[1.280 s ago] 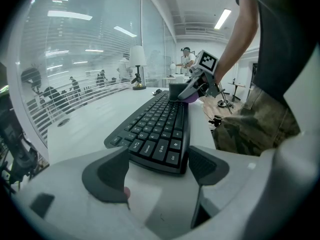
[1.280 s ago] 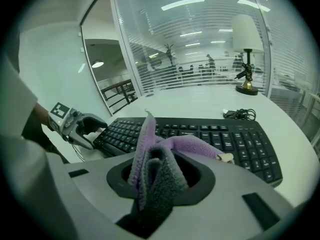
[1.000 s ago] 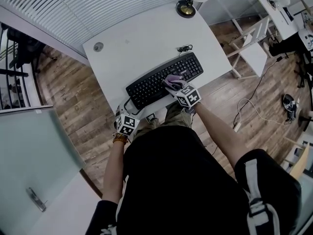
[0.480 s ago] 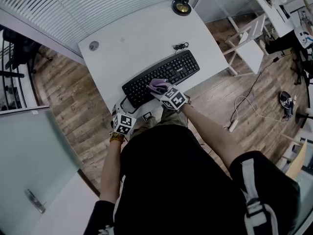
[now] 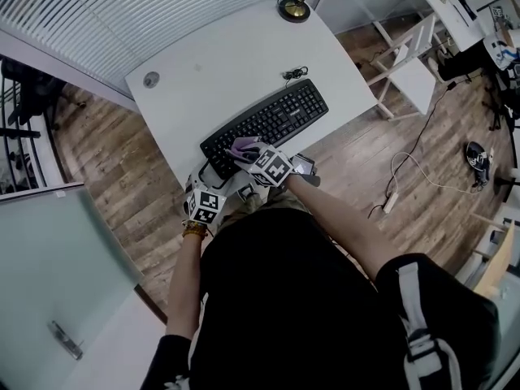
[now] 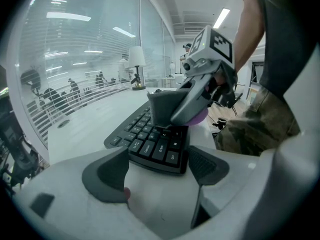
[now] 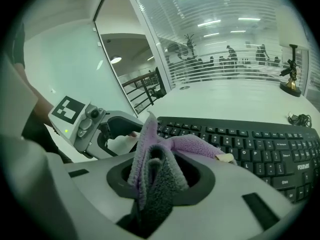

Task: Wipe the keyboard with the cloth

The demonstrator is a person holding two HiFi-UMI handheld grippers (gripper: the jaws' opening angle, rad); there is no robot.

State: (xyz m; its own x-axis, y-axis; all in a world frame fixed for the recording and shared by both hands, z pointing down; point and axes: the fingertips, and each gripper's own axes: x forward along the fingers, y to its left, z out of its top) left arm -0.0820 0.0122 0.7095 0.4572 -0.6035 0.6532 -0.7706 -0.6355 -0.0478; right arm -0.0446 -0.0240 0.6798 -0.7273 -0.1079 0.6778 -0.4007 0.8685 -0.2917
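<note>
A black keyboard (image 5: 268, 117) lies slanted on the white desk (image 5: 219, 63). My right gripper (image 5: 253, 158) is shut on a purple cloth (image 5: 242, 146) and presses it on the keys near the keyboard's left end. In the right gripper view the cloth (image 7: 160, 156) bunches up between the jaws and trails onto the keyboard (image 7: 250, 144). My left gripper (image 5: 210, 188) is open at the desk's near edge. Its jaws stand on either side of the keyboard's left end (image 6: 152, 144) in the left gripper view, where the right gripper (image 6: 200, 89) and cloth (image 6: 201, 117) hang over the keys.
A lamp base (image 5: 292, 6) stands at the desk's far corner, with a coiled cable (image 5: 294, 73) behind the keyboard and a round grommet (image 5: 151, 79) at the far left. A white chair (image 5: 406, 63) stands right of the desk. Cables and a power strip (image 5: 388, 203) lie on the wood floor.
The right gripper has slid the cloth leftward along the keyboard, from about its middle to near its left end. The left gripper has stayed at the keyboard's left end.
</note>
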